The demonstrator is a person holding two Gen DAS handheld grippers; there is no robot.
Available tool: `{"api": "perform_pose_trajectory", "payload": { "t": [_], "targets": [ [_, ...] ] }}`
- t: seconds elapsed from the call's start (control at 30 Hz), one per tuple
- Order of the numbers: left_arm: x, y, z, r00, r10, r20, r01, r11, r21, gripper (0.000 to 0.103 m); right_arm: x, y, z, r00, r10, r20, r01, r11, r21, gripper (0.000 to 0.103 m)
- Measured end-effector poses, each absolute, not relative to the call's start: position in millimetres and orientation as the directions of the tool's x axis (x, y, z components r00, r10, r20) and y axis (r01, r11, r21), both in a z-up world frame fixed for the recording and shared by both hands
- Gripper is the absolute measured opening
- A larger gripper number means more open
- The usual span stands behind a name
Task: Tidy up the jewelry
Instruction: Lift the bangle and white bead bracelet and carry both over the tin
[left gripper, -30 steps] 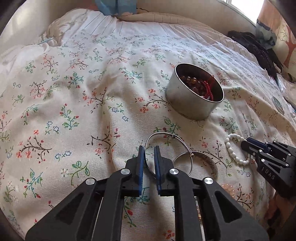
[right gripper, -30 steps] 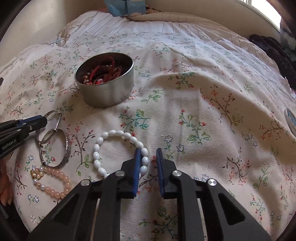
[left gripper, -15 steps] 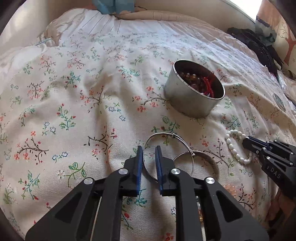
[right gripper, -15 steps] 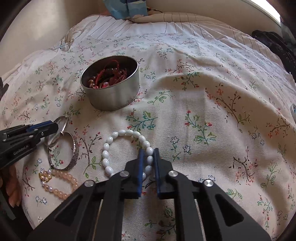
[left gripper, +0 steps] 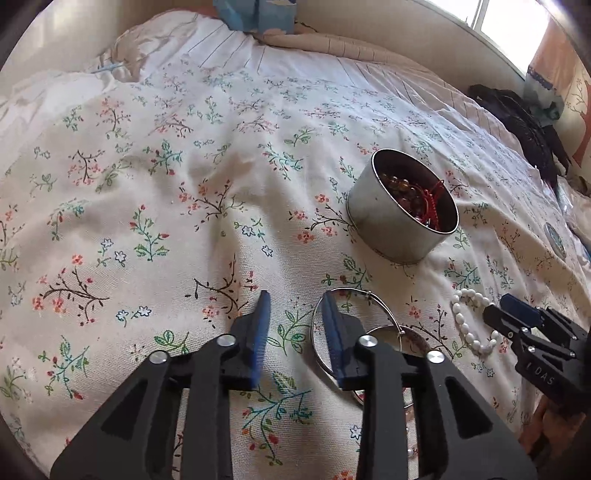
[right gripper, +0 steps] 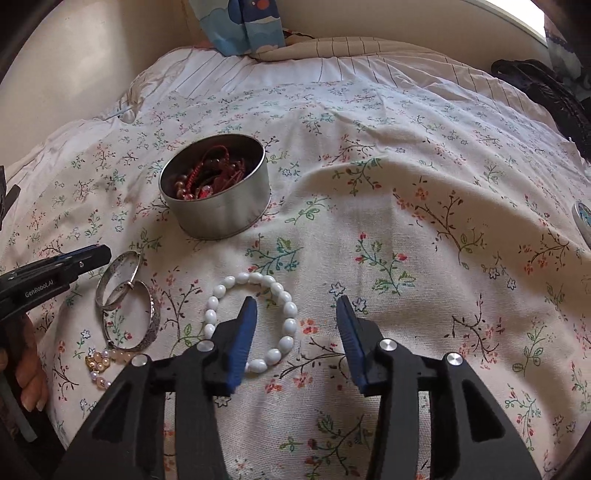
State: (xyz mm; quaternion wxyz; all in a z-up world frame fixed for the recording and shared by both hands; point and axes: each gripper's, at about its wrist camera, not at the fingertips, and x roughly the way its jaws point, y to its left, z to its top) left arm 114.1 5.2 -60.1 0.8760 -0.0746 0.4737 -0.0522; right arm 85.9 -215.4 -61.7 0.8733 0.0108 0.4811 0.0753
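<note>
So, quick rundown of what's sitting where:

Left gripper [left gripper: 295, 302]: hovering low over the floral bedspread [left gripper: 155, 177] with its jaws spread apart, gripping nothing. The right-hand blue finger is lying over the near-left arc of the thin wire bangle; can't tell if it's actually touching it.

Right gripper [right gripper: 295, 304]: jaws standing wide apart too, nothing between them getting squeezed. The left finger is poking inside the loop of the white bead bracelet, the right finger is sitting outside the loop, so the near-right side of the bracelet is lying between the two.

Thin wire bangle [left gripper: 384, 308]: lying flat on the bedspread, overlapping the wider silver bangle.

Wider silver bangle [right gripper: 153, 321]: lying flat, just left of the white beads.

White bead bracelet [right gripper: 286, 299]: resting in a loose ring on the fabric, near the front of the tin.

Pink pearl bracelet [right gripper: 101, 363]: peeking out beside the silver bangle, partly hidden behind the right gripper's body.

Round metal tin [right gripper: 221, 216]: standing upright on the bedspread, lid off, already holding red cord and brownish bead jewelry [right gripper: 207, 175]. It's sitting just beyond the loose pieces, not touching them.

Background: dark clothing [left gripper: 524, 125] is piling up at the far right edge of the bed, and a blue patterned cloth [right gripper: 243, 26] is hanging at the head end.
</note>
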Motion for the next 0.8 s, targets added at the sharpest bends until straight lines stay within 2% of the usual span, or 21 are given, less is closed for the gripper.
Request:
{"api": "perform_pose_trajectory", "payload": {
  "t": [0.1,0.2,0.23,0.27,0.3,0.33,0.43,0.53,0.67,0.8],
  "targets": [
    [114,5,-63,0.547,-0.168,-0.820,0.029,0.983,-0.182,0.040,89,-209,-71,0.498,0.097,-0.862,-0.134,0.990,0.034,0.045],
    [116,-10,-72,0.522,-0.095,-0.848,0.056,0.995,-0.076,0.042,87,-204,-72,0.502,0.078,-0.862,-0.157,0.988,-0.002,0.042],
    [115,-16,-74,0.517,-0.059,-0.854,0.069,0.997,-0.027,0.037,87,-203,-71,0.503,0.086,-0.860,-0.167,0.986,0.001,0.029],
    [113,-20,-74,0.522,-0.027,-0.853,0.076,0.997,0.015,0.017,86,-203,-70,0.503,0.094,-0.859,-0.173,0.985,0.007,0.021],
    [113,-23,-74,0.518,-0.030,-0.855,0.099,0.995,0.024,0.010,85,-204,-69,0.505,0.106,-0.857,-0.172,0.985,0.021,0.013],
    [111,-24,-73,0.520,-0.037,-0.853,0.108,0.994,0.023,0.005,84,-207,-67,0.506,0.127,-0.853,-0.168,0.985,0.047,0.009],
    [107,-18,-62,0.552,-0.098,-0.828,0.119,0.992,-0.039,0.003,81,-225,-61,0.516,0.254,-0.818,-0.136,0.967,0.215,0.009],
    [99,-12,-45,0.606,-0.190,-0.773,0.142,0.981,-0.130,0.003,75,-238,-52,0.548,0.324,-0.771,-0.112,0.942,0.316,0.009],
    [92,-14,-35,0.636,-0.239,-0.734,0.175,0.971,-0.165,0.003,68,-243,-42,0.581,0.366,-0.727,-0.125,0.923,0.365,0.009],
    [91,-19,-35,0.632,-0.237,-0.738,0.180,0.971,-0.158,0.003,66,-238,-35,0.594,0.386,-0.706,-0.150,0.915,0.374,0.009]
  ]
}}
